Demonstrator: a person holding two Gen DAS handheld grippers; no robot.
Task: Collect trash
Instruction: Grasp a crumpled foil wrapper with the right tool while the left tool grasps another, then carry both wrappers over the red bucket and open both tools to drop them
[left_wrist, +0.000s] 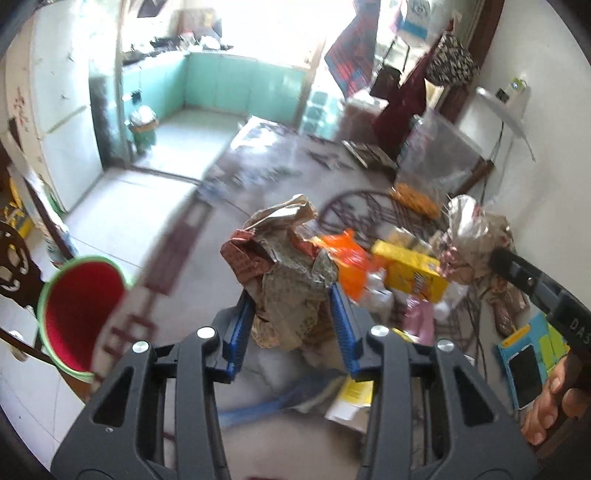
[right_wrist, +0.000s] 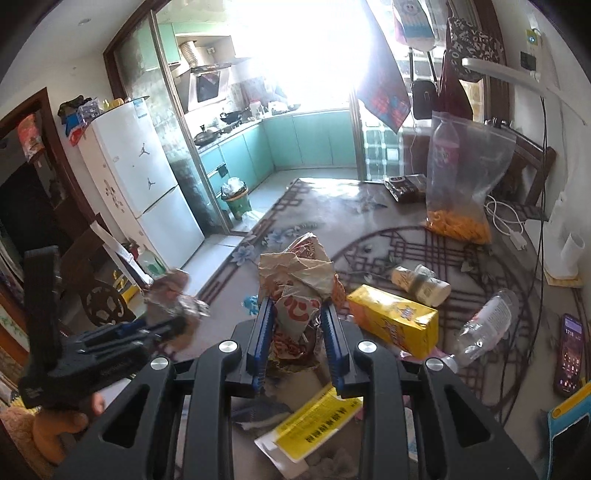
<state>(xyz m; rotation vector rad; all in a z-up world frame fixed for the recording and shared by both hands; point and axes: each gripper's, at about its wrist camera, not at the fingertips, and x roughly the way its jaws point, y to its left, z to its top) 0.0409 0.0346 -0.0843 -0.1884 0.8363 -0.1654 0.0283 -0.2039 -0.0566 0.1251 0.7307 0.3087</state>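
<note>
My left gripper (left_wrist: 291, 291) is shut on a crumpled brown paper wrapper (left_wrist: 288, 266), held up over the table. A red bin with a green rim (left_wrist: 79, 314) sits low at the left in the left wrist view. My right gripper (right_wrist: 297, 312) is shut on a crumpled paper wrapper with red print (right_wrist: 299, 284). In the left wrist view the right gripper (left_wrist: 491, 258) shows at the right holding its crumpled wrapper (left_wrist: 469, 236). In the right wrist view the left gripper (right_wrist: 184, 317) shows at the left with its wrapper (right_wrist: 173, 295).
On the patterned table (right_wrist: 369, 214) lie a yellow carton (right_wrist: 393, 319), a paper cup (right_wrist: 421, 284), a clear plastic bottle (right_wrist: 487, 325), a yellow-printed slip (right_wrist: 314, 421), a phone (right_wrist: 569, 358) and a clear bag with orange snacks (right_wrist: 461, 184). A white fridge (right_wrist: 140, 177) stands left.
</note>
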